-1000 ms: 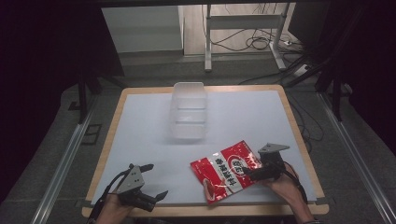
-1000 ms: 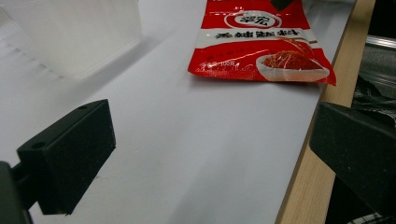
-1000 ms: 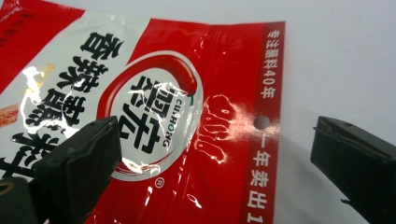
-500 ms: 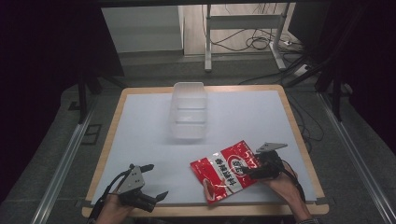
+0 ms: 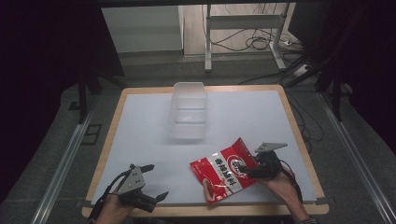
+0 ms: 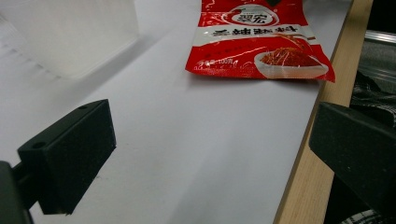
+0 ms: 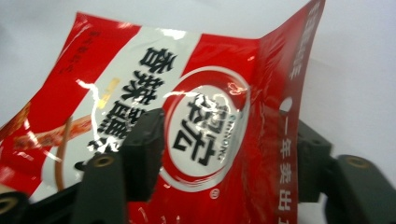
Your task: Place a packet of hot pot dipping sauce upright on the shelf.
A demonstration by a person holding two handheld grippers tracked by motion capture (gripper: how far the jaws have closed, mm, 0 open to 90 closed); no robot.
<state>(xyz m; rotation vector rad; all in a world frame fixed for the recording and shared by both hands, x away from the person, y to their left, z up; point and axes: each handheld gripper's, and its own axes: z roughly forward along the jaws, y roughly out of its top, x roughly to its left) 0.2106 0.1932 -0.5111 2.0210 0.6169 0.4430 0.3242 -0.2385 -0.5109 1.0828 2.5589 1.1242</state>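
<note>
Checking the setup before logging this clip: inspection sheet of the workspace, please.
Surface: white mat on a wood-edged table, flat.
Job's things: red pouch at the near right, one edge curled up; clear tub at the far middle, apart from it.
Clutter: nothing seen.
Grippers: right gripper has just been closing, pouch edge between its jaws; left gripper open, holding nothing.
Cables: one trails from each gripper; more on the floor beyond.
Surroundings: dark, metal frame legs behind.

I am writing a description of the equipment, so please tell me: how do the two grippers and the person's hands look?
Each gripper, left gripper and right gripper, has a black body with two black, blocky jaws, a grey three-cornered plate on top and a thin dark cable trailing back. Small round holes mark the jaw blocks. The hands are bare, without gloves; something dark sits at the right wrist.
</note>
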